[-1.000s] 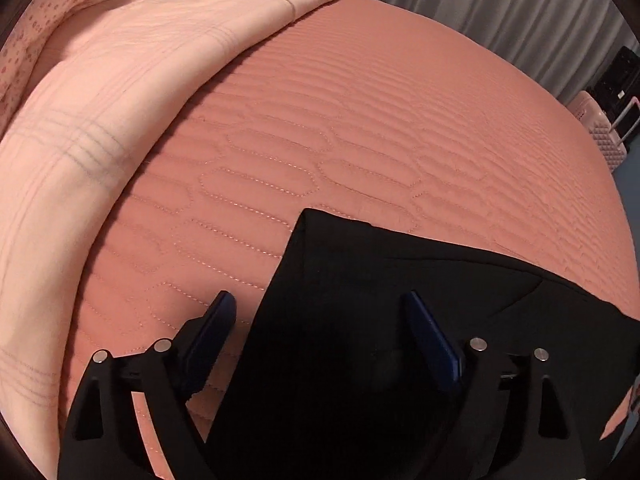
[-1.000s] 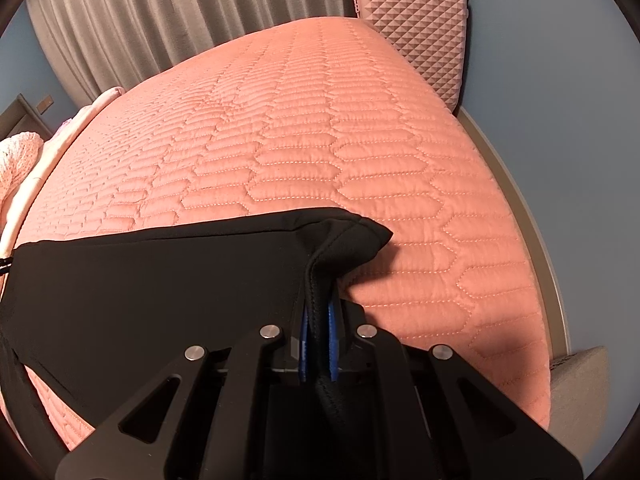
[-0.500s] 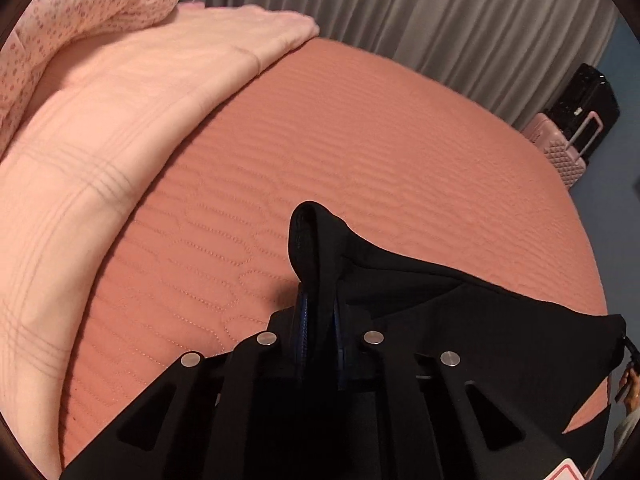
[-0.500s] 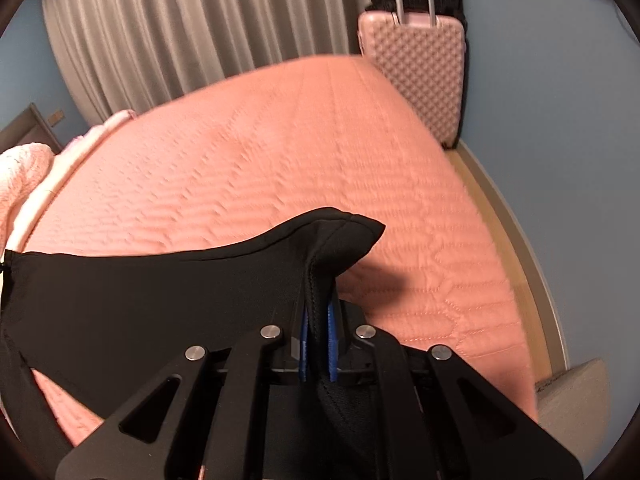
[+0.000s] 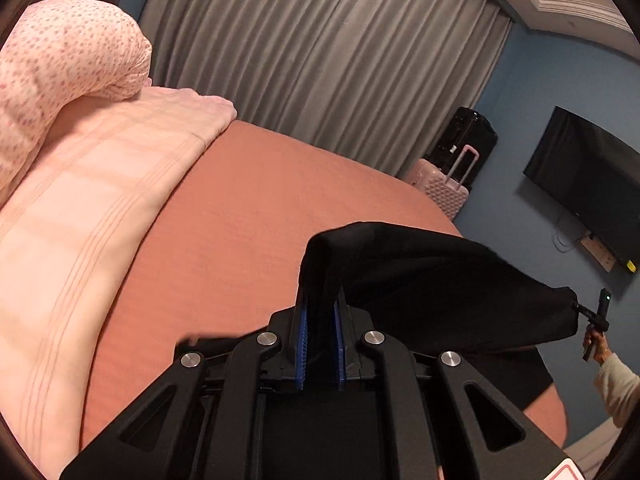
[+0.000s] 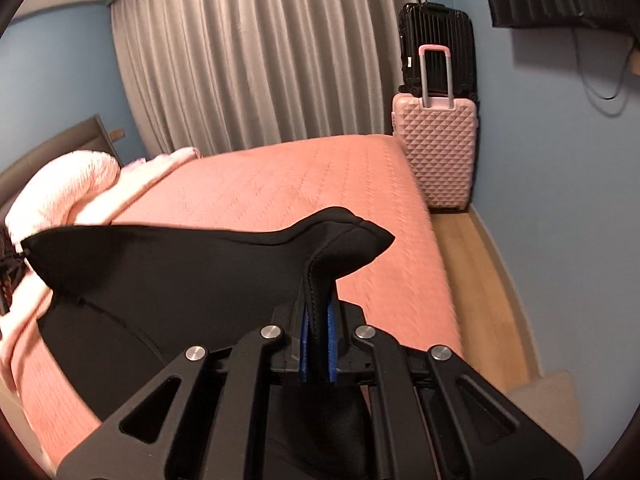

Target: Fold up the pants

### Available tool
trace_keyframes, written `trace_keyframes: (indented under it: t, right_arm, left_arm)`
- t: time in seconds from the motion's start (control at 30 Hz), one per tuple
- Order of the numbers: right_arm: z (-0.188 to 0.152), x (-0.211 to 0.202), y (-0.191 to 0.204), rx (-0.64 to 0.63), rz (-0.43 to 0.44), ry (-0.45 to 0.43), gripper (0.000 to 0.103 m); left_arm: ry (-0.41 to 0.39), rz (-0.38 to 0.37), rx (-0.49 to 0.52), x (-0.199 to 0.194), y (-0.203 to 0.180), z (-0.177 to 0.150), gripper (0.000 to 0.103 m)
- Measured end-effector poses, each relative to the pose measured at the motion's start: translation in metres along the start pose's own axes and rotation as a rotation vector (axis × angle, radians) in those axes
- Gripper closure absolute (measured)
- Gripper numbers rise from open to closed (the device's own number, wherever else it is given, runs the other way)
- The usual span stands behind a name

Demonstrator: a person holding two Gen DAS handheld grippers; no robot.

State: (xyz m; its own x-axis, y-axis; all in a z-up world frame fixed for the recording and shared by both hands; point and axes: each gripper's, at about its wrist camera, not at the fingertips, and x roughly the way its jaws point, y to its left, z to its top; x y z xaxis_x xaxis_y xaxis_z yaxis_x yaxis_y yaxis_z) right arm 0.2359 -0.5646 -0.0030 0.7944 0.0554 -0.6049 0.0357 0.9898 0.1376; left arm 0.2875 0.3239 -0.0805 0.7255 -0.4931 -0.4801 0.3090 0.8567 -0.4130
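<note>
- Both claws are closed on cloth: the left claw (image 5: 320, 344) pinches one upper corner of the black pants (image 5: 432, 280), and the right claw (image 6: 317, 346) pinches the opposite corner.
- The pants (image 6: 168, 280) are held up above the bed (image 5: 248, 216), stretched between the two claws, so the long axis of the held edge runs sideways from one claw to the other.
- From the left claw the cloth runs off to the right; from the right claw it runs off to the left. Neither claw can be judged nearer, since each holds its own corner.
- Below the claws the rest of the cloth hangs down; whether its lower end touches the bed cannot be told.
- Ahead of both claws a wide bare stretch of bed (image 6: 320, 176) is seen, judged enough room for laying the pants flat.
- Left of the left claw a pink blanket (image 5: 92, 216) covers the bed; right of the right claw the bed edge drops to the floor (image 6: 484, 280), with a pink suitcase (image 6: 436, 152) beyond.
</note>
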Motion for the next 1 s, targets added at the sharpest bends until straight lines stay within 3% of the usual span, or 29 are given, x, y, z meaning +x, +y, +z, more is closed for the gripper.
trace_keyframes:
  t: [0.1, 0.23, 0.3, 0.33, 0.47, 0.53, 0.57, 0.63, 0.73, 0.83, 0.87, 0.93, 0.97, 1.0]
  right_arm:
    - [-0.042, -0.006, 0.000, -0.024, -0.042, 0.079, 0.097]
    - [-0.102, 0.011, 0.004, -0.070, -0.125, 0.243, 0.087]
    - [-0.117, 0.007, 0.003, -0.057, -0.177, 0.261, 0.077]
    - [-0.123, -0.001, -0.001, -0.033, -0.223, 0.258, 0.077]
    - [-0.124, -0.044, -0.012, 0.110, -0.271, 0.205, 0.076]
    - [-0.115, -0.053, 0.008, 0.095, -0.294, 0.229, 0.074]
    - [-0.109, -0.057, 0.034, 0.051, -0.267, 0.226, 0.074]
    - [-0.105, -0.058, 0.065, 0.012, -0.289, 0.233, 0.076]
    - [-0.096, -0.039, 0.098, 0.050, -0.279, 0.258, 0.076]
    - [-0.084, -0.027, 0.115, 0.129, -0.252, 0.242, 0.076]
    - [-0.085, -0.022, 0.117, 0.153, -0.282, 0.267, 0.076]
    - [-0.093, -0.006, 0.122, 0.203, -0.327, 0.343, 0.076]
    - [-0.098, 0.000, 0.123, 0.231, -0.380, 0.362, 0.076]
    - [-0.104, 0.003, 0.123, 0.241, -0.417, 0.368, 0.074]
  left_arm:
    - [0.031, 0.022, -0.037, -0.024, 0.013, -0.034, 0.091]
    - [0.152, 0.143, -0.029, -0.032, 0.029, -0.082, 0.085]
    - [0.251, 0.204, -0.014, -0.036, 0.033, -0.106, 0.086]
    - [0.275, 0.273, 0.009, -0.042, 0.034, -0.116, 0.086]
    - [0.242, 0.416, -0.030, -0.089, 0.043, -0.113, 0.089]
    - [0.236, 0.458, 0.023, -0.097, 0.022, -0.098, 0.088]
    - [0.248, 0.531, 0.099, -0.092, -0.002, -0.089, 0.088]
    - [0.240, 0.580, 0.178, -0.084, -0.037, -0.083, 0.080]
    - [0.253, 0.709, 0.296, -0.038, -0.105, -0.080, 0.075]
    - [0.283, 0.782, 0.461, 0.005, -0.175, -0.103, 0.071]
    - [0.302, 0.745, 0.513, 0.027, -0.207, -0.117, 0.058]
    - [0.312, 0.674, 0.585, 0.055, -0.254, -0.142, 0.054]
    - [0.319, 0.637, 0.628, 0.072, -0.281, -0.159, 0.045]
    - [0.330, 0.611, 0.666, 0.087, -0.303, -0.175, 0.043]
